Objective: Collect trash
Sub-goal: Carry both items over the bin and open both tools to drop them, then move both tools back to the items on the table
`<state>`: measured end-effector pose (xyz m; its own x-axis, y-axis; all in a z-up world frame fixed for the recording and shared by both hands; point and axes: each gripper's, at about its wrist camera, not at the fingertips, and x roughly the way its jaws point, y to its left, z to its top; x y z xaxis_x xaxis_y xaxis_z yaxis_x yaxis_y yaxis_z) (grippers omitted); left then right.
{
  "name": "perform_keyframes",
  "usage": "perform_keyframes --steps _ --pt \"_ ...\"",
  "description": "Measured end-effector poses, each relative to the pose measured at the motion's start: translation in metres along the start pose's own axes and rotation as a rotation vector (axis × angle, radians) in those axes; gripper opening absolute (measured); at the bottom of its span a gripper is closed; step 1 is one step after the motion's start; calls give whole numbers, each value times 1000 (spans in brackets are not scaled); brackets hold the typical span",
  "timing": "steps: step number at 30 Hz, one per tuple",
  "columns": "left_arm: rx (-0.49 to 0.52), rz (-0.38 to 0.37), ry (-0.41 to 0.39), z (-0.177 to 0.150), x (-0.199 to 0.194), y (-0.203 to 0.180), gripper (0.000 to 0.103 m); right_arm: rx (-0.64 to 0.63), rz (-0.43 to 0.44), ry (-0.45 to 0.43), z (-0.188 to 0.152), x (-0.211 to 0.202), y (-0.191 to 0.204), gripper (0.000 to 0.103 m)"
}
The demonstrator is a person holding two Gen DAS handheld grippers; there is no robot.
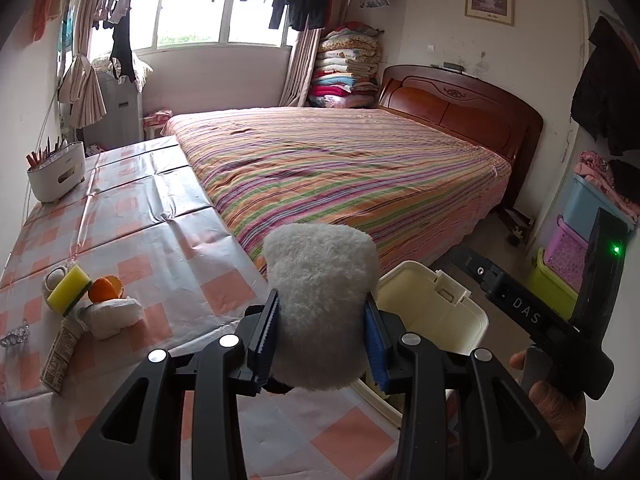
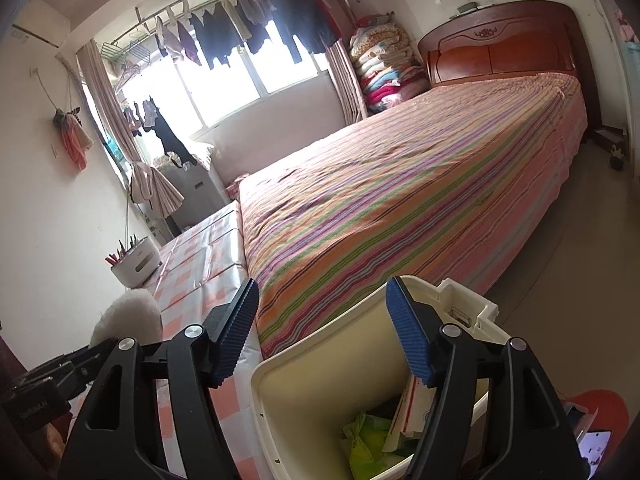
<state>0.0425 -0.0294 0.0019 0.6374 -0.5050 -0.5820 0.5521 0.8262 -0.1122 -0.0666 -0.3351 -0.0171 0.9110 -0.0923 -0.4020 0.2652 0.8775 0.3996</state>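
Left gripper: the left gripper (image 1: 320, 328) sits nearest the lens, its ribbed blue pads clamped on either side of a white fluffy pad of woolly fabric (image 1: 320, 304), which stands upright between them.
Right gripper: the right gripper (image 2: 322, 330) stands spread with nothing between its pads, poised over the bin's near rim.
Bin: a cream plastic waste bin with a hinged lid flipped back (image 2: 304, 408) stands on the floor just right of the table, between table and bed; a crumpled yellow-green wrapper (image 2: 366, 438) and a flat white-and-red carton (image 2: 412, 412) already lie inside.
Table: on the pink-and-white checked tablecloth (image 1: 168, 240), far left of the fluffy pad, remain a yellow sponge with a green scouring face (image 1: 69, 289), orange peel (image 1: 104, 288), a wad of white tissue (image 1: 112, 316) and a small printed drink carton (image 1: 60, 356).
Step in hand: carrying the fluffy pad toward the bin, seemingly.
Next move: it calls for swinging the pad right, past the table edge and over the bin mouth, then parting the pads; the empty right gripper looks free to go back for the table litter.
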Motion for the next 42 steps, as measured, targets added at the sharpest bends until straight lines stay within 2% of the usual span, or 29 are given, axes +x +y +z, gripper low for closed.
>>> perform_keyframes --steps 16,27,33,36,38,42 --pt "81 -52 105 -15 41 -46 37 125 5 -90 9 -18 -31 73" --pt "82 -77 167 -18 65 -58 39 175 9 -105 9 -22 -44 73" --pt "88 -79 150 -16 70 -64 51 177 7 -111 9 -24 -46 73" --pt "103 -72 123 -15 70 -69 54 189 7 -115 9 -25 -47 73" --pt "115 -64 116 -14 68 -71 64 191 8 -114 8 -25 -47 73" --pt "121 -45 96 -11 61 -67 64 187 12 -115 9 -25 -46 74"
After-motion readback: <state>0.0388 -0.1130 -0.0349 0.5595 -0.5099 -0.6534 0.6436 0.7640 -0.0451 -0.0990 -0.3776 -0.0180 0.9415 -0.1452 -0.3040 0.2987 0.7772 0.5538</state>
